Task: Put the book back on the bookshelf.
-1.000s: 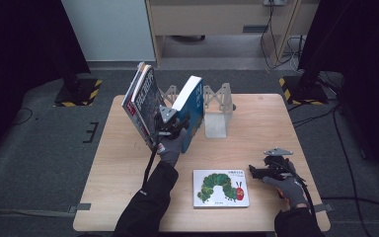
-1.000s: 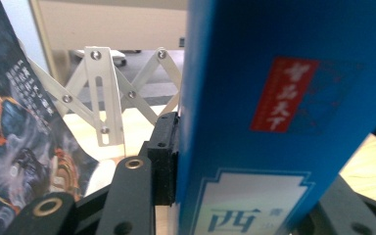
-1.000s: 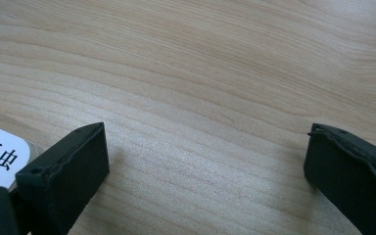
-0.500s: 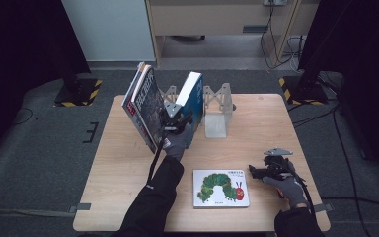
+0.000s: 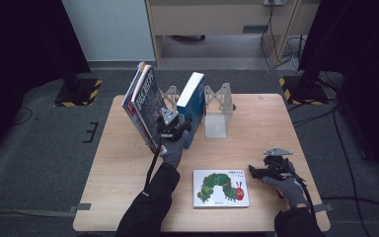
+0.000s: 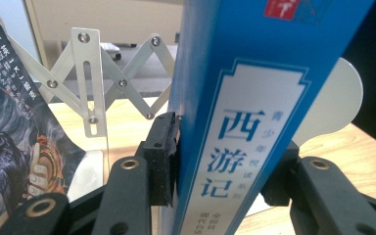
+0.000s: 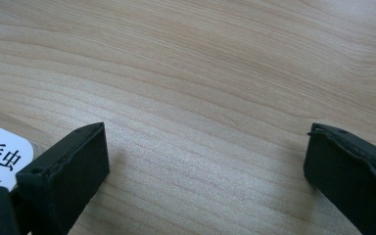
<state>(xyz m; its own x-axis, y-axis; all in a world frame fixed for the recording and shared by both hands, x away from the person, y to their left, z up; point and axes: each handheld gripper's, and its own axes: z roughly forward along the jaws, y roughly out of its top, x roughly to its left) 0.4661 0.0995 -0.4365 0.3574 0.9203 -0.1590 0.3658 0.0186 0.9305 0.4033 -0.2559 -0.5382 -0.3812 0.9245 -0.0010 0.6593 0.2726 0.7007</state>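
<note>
While the left gripper (image 6: 220, 166) clamps the spine of the blue book (image 6: 254, 112), one jaw pressed to each cover, the volume stands nearly upright, tilted slightly, in the accordion book rack (image 5: 217, 101) at the far middle of the table (image 5: 128, 197). Just to its left, two dark-covered books (image 5: 143, 106) lean leftward in the same rack; whether they touch the blue book cannot be told. To its right stands a pale metal divider (image 6: 333, 103) of the rack. Near the front edge lies the caterpillar picture book (image 5: 221, 187), flat and untouched. The right gripper (image 7: 203, 156), jaws spread wide over bare wood, rests just right of that book. By this evidence, three books are racked, the third not yet released; one remains to be shelved.
</note>
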